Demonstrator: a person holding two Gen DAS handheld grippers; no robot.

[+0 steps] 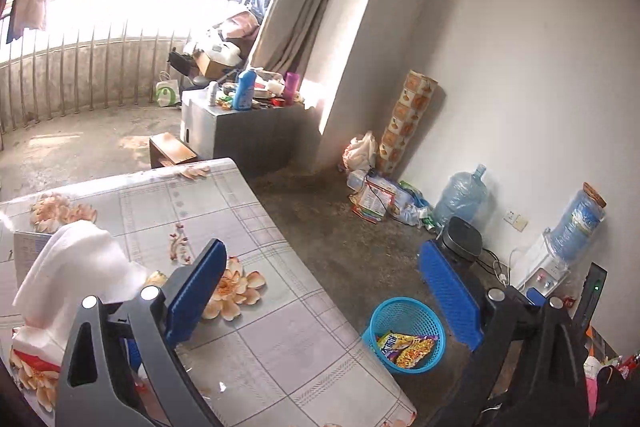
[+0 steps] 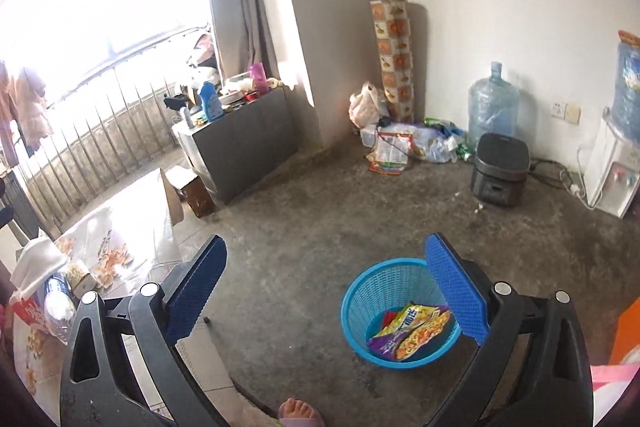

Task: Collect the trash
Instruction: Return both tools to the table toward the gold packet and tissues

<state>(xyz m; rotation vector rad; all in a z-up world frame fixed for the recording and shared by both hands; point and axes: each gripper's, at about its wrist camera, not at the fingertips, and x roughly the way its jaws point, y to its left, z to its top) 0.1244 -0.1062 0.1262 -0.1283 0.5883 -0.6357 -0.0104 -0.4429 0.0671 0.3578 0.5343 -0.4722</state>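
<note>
A blue plastic basket stands on the concrete floor beside the table; it also shows in the right wrist view. Snack wrappers lie inside it, purple and yellow in the right wrist view. My left gripper is open and empty, held over the table's right edge. My right gripper is open and empty, above the floor, its right finger over the basket rim. A tissue box and a clear plastic bottle stand on the table.
The table has a flowered cloth. A rice cooker, water jugs, a dispenser and loose bags line the wall. A grey cabinet stands by the balcony. A bare foot is below.
</note>
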